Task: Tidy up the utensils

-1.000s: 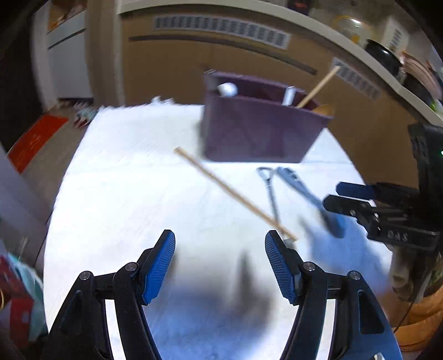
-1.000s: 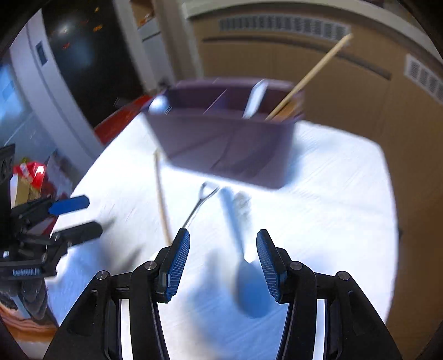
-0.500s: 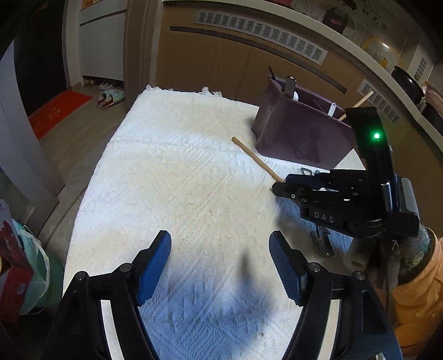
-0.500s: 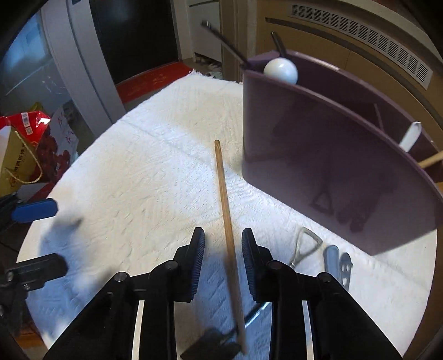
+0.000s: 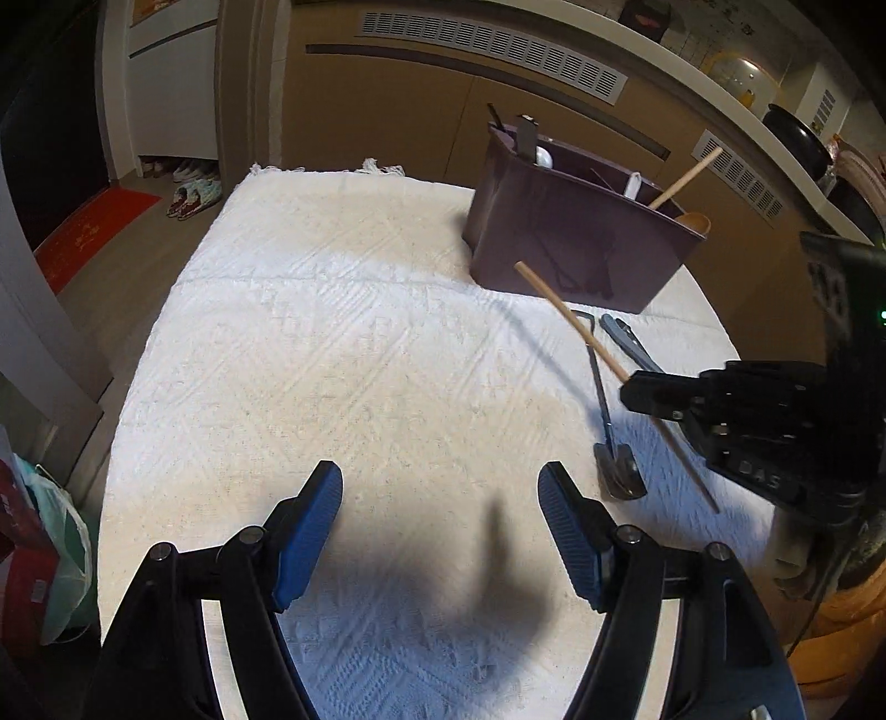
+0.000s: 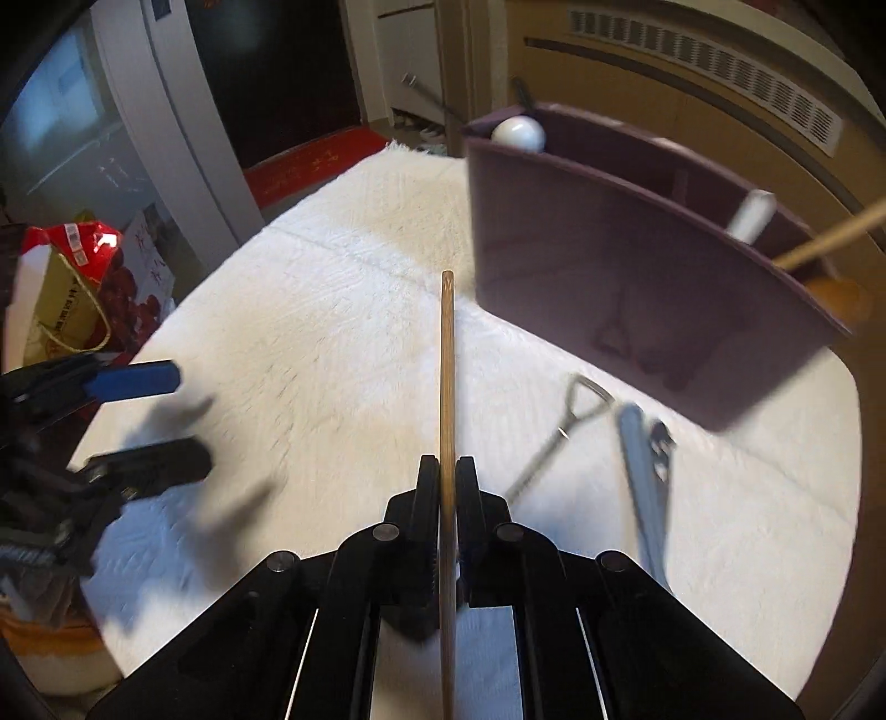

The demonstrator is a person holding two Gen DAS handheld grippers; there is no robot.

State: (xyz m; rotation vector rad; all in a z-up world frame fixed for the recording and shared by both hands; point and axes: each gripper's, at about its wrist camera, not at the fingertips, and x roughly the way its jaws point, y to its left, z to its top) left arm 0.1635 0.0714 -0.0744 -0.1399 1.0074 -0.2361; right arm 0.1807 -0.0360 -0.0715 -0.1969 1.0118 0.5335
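My right gripper (image 6: 446, 471) is shut on a long wooden chopstick (image 6: 446, 365), which sticks out straight ahead of its fingers. From the left wrist view the same chopstick (image 5: 570, 318) tilts up off the cloth, held by the right gripper (image 5: 628, 387). A dark purple utensil caddy (image 5: 576, 238) (image 6: 620, 266) stands at the far right of the table with a white ball-ended tool, a white handle and wooden utensils in it. A small metal shovel-shaped spoon (image 5: 606, 421) (image 6: 559, 437) and a grey metal tool (image 5: 631, 343) (image 6: 642, 487) lie on the cloth. My left gripper (image 5: 440, 526) hangs open over bare cloth.
A white textured cloth (image 5: 343, 343) covers the table. Brown cabinets with vent grilles (image 5: 487, 50) run behind it. Bags (image 6: 72, 288) stand on the floor at the left, with a red mat (image 5: 94, 227) and slippers beyond. The table edge drops off at left.
The right gripper's jaws have closed on the chopstick and raised its far end off the cloth. The left gripper drifted slightly and stays open.
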